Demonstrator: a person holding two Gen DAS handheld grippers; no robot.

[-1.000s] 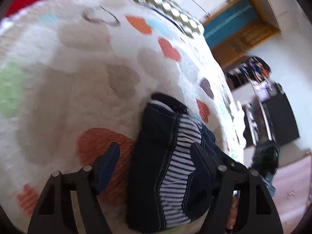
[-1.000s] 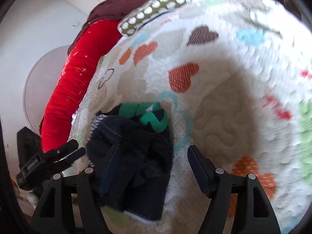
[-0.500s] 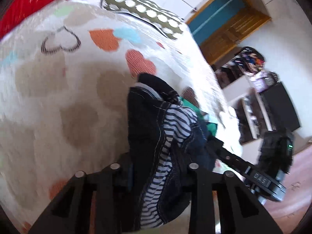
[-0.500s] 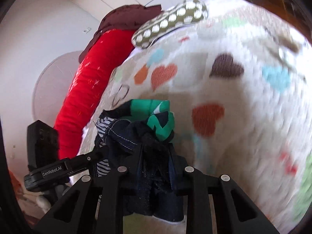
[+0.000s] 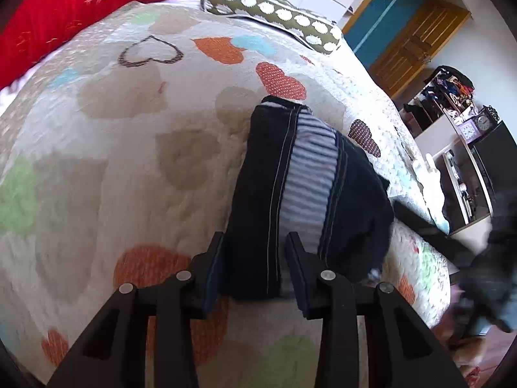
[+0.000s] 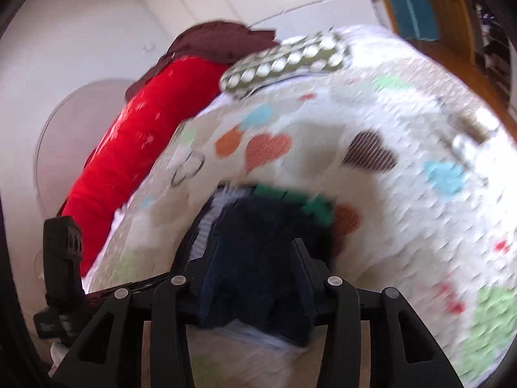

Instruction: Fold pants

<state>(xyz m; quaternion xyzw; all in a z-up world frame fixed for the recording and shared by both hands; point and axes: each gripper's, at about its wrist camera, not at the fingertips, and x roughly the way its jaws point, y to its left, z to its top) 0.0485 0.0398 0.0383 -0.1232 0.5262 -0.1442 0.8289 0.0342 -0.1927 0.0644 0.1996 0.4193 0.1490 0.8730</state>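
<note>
Both tools grip the dark pants (image 5: pixel 258 194) lying on the heart-patterned bedspread (image 5: pixel 113 161). Left tool (image 5: pixel 255 258) pinches the near edge; right tool (image 6: pixel 255 258) clamps the other side.

Pants (image 5: pixel 290 190) lie on the bed (image 5: pixel 129 129), near its front edge, my left tongs (image 5: pixel 255 271) and right tongs (image 6: pixel 255 278) at their near end. Two pillows (image 5: pixel 271 16) sit at the bed's far end, shelves (image 5: pixel 452 123) off right.
</note>
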